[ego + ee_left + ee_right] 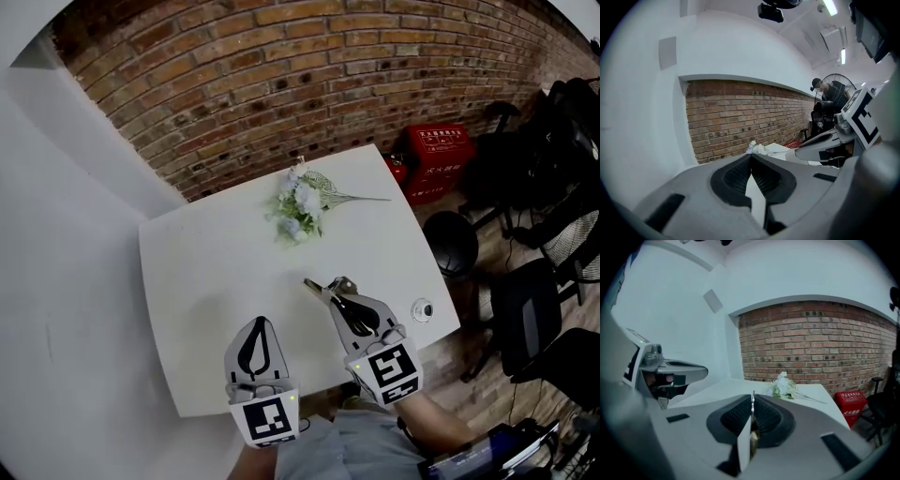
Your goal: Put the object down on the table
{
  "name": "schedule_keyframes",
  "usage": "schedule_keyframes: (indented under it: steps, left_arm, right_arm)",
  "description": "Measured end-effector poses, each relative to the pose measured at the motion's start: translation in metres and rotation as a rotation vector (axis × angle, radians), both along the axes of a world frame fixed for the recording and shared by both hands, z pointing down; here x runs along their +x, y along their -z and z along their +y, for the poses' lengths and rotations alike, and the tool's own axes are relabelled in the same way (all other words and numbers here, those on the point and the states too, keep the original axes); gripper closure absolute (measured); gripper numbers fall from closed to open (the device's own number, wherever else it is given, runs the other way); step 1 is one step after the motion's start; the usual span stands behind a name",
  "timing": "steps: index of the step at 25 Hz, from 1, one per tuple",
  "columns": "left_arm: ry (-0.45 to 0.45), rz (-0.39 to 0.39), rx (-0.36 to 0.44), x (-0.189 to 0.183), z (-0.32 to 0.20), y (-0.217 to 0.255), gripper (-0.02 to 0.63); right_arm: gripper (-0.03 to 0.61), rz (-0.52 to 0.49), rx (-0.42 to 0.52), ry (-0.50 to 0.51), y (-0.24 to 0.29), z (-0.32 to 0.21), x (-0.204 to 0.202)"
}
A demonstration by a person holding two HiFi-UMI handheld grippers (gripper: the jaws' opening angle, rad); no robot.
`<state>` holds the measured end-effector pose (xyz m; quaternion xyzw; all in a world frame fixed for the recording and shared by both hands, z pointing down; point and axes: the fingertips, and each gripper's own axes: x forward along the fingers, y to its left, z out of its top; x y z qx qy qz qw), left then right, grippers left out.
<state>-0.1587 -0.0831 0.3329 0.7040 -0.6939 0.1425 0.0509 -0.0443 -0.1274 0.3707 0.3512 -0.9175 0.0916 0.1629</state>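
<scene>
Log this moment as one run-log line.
left gripper: shut, empty | right gripper: shut on thin metal object, over table | flowers: lying at table's far edge

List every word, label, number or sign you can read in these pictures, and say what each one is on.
On the red box: two lines of white print, too small to read.
On the left tongs and the right tongs: black square marker patterns only, no letters or numbers.
On the small metal object held in the right tongs: no print visible.
No other text can be read.
</scene>
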Motion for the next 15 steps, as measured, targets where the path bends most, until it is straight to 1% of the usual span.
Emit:
schedule_keyframes:
  steps: [3, 10, 15]
  left_arm:
    - [-0.003, 0.025, -0.038, -0.002, -0.007, -0.015, 0.604]
    - [-0.022, 0.045, -0.115, -0.012, -0.020, -0.049, 0.604]
    - [-0.021, 0.054, -0.154, -0.021, -0.028, -0.069, 0.604]
  right_arm:
    - [0.552, 0.023, -0.042, -0.013, -0.020, -0.004, 0.000]
    - [0.552, 0.067, -0.122, -0.046, -0.061, -0.013, 0.003]
    - [0.552, 0.091, -0.160, -0.060, -0.082, -0.017, 0.001]
